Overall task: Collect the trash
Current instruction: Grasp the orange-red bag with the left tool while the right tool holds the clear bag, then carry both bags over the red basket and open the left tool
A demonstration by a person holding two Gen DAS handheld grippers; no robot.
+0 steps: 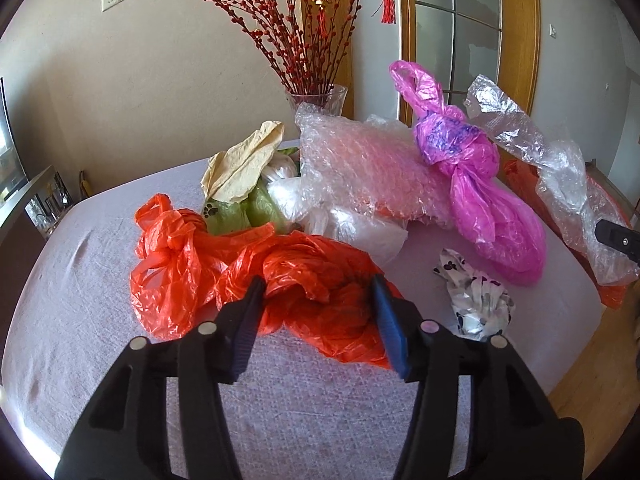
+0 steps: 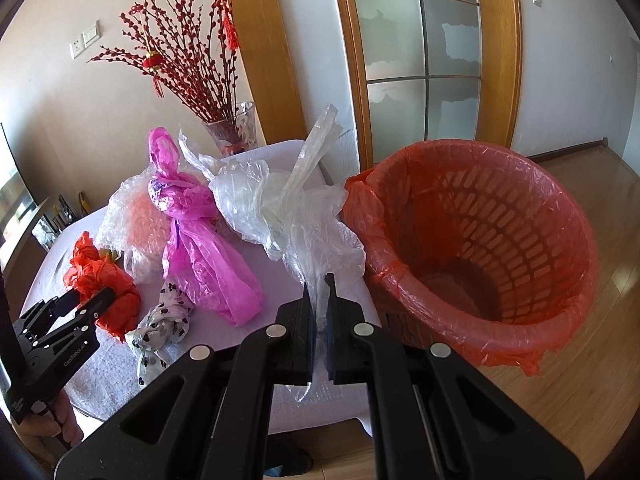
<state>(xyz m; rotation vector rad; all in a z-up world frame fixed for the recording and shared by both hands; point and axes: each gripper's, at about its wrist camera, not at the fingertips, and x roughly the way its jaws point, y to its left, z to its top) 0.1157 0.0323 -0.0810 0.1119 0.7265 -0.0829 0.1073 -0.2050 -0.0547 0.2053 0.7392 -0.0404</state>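
One table (image 1: 100, 280) under a pale cloth carries the heap of trash, and everything here is placed from it. Off its right edge stands one red slatted basket (image 2: 500, 240) lined with a thin red bag, its rim touching the cloth's edge. At the table's far side sits one glass vase (image 1: 320, 98) of red budded branches.

On the table, from largest down: one sheet of bubble wrap (image 1: 352, 168) near the far middle; one orange plastic bag (image 1: 248, 272) spread over the near middle; one knotted pink bag (image 1: 480, 184) toward the right side; one clear plastic bag (image 2: 280, 208) lifted over the right edge beside the basket; one green bag (image 1: 240, 212) with a paw print behind the orange one; one cream crumpled wrapper (image 1: 244, 164) on top of it; one small white bag with dark spots (image 1: 476, 296) at the near right.

The left gripper (image 1: 316, 292) stands about half open, both fingers set around a fold of the orange bag; whether the pads press it cannot be told. The right gripper (image 2: 319, 300) is closed tight on a twisted tail of the clear bag.
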